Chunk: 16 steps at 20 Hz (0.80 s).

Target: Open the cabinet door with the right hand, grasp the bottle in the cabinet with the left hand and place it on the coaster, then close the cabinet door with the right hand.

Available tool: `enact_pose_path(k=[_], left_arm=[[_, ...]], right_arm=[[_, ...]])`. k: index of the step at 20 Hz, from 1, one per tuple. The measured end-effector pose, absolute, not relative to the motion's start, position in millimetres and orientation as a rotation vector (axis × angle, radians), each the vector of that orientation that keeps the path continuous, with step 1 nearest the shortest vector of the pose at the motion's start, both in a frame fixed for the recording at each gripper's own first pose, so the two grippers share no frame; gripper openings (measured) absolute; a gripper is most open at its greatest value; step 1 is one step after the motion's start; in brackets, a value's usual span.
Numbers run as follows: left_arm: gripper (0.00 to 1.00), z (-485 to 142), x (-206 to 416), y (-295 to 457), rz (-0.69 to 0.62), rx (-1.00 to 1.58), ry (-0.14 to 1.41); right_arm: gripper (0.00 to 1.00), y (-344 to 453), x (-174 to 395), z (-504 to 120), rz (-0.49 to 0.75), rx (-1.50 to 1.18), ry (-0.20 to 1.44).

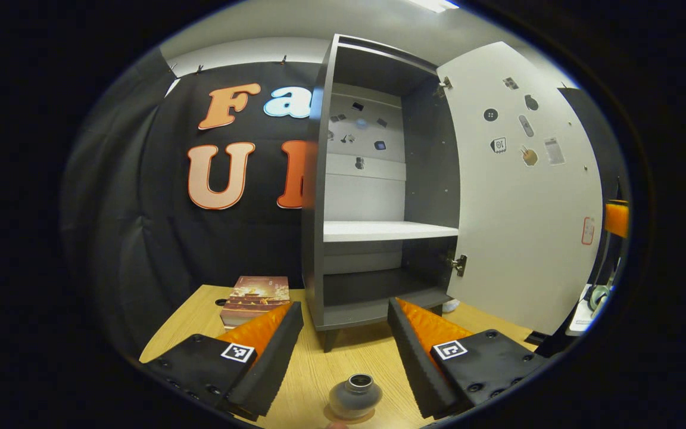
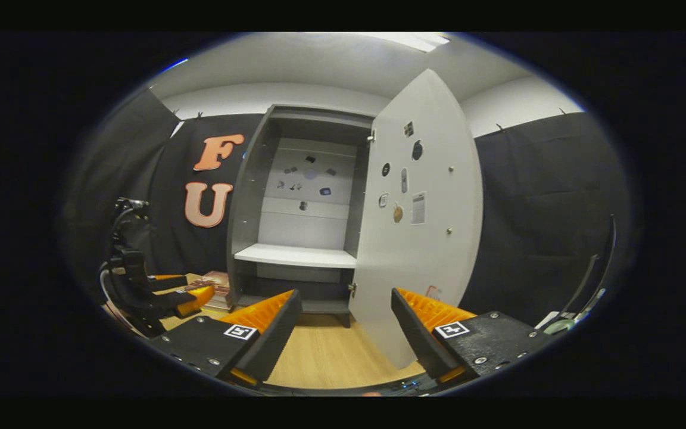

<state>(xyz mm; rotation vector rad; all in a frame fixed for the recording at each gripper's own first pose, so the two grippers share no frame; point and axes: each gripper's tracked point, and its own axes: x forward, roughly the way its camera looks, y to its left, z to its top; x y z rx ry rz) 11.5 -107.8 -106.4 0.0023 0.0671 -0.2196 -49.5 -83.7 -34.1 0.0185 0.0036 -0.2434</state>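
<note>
The grey cabinet (image 1: 319, 196) stands open on the wooden table, and its white door (image 1: 521, 226) is swung wide to the right. Its white shelf (image 1: 379, 229) and lower compartment hold nothing I can see. A small round grey bottle (image 1: 355, 394) stands upright on a brown coaster (image 1: 343, 422) at the near edge. It sits low between the fingers of my left gripper (image 1: 345, 307), which is open and not touching it. In the right gripper view my right gripper (image 2: 344, 297) is open in front of the cabinet (image 2: 248, 196). The door (image 2: 420, 238) hangs just beyond its right finger. The left gripper (image 2: 185, 289) shows far left.
A book (image 1: 256, 295) lies on the table (image 1: 319, 369) left of the cabinet, beside a small round hole (image 1: 221, 302). Past the door's edge on the right are an orange object (image 1: 617, 217) and some clutter (image 1: 593, 301). Black cloth walls the booth.
</note>
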Motion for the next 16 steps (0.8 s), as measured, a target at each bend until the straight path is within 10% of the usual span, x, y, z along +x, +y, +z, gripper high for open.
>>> enact_pose_path(k=[16], left_arm=[[0.93,-32,-15,-116,-0.094,0.037,0.005]], right_arm=[[0.93,-266,-73,-18,-0.470,0.080,-0.014]])
